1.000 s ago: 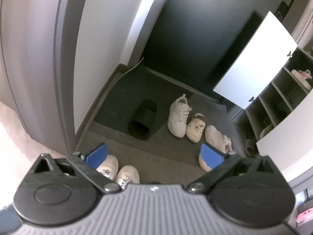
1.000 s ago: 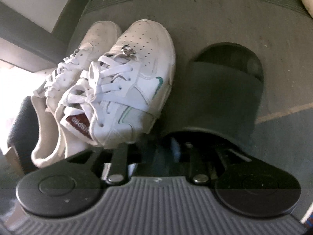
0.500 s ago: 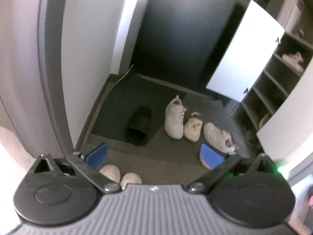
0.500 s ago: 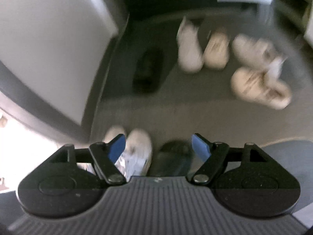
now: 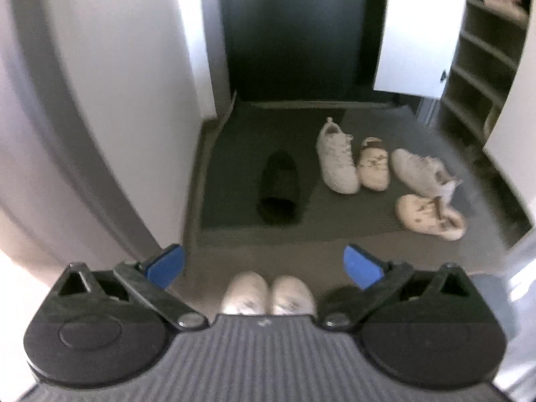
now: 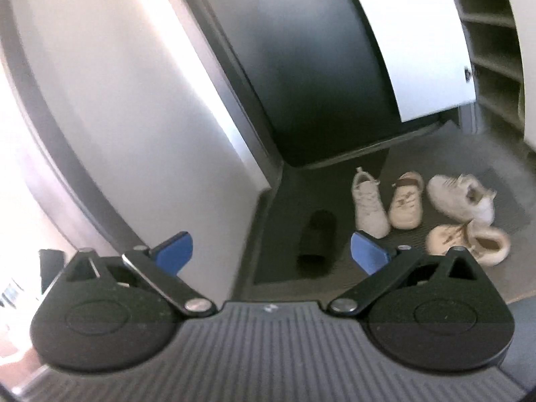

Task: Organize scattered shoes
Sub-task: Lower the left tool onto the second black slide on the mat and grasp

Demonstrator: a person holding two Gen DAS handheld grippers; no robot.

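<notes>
Several shoes lie scattered on the dark doormat (image 5: 234, 154): a black slide (image 5: 279, 187), a white sneaker (image 5: 336, 159), a beige clog (image 5: 373, 164), a second white sneaker (image 5: 422, 172) and a second clog (image 5: 430, 216). Nearer me, a pair of white sneakers (image 5: 268, 293) stands side by side, with another dark slide (image 5: 336, 296) just to its right. My left gripper (image 5: 264, 264) hangs open above that pair, holding nothing. My right gripper (image 6: 271, 251) is raised high, its jaws opening with nothing between them, looking at the black slide (image 6: 316, 238) and the white sneaker (image 6: 368, 206) beyond.
A shoe cabinet with shelves (image 5: 482, 67) stands at the right, its white door (image 5: 422, 30) swung open. A dark entrance door (image 5: 294, 33) closes the far end. A white wall (image 5: 134, 83) and grey frame run along the left.
My right gripper let go of the black slide beside the white sneaker pair, rose well above the floor and opened. My left gripper rolled and shifted, so the scattered shoes now sit upright and centred.
</notes>
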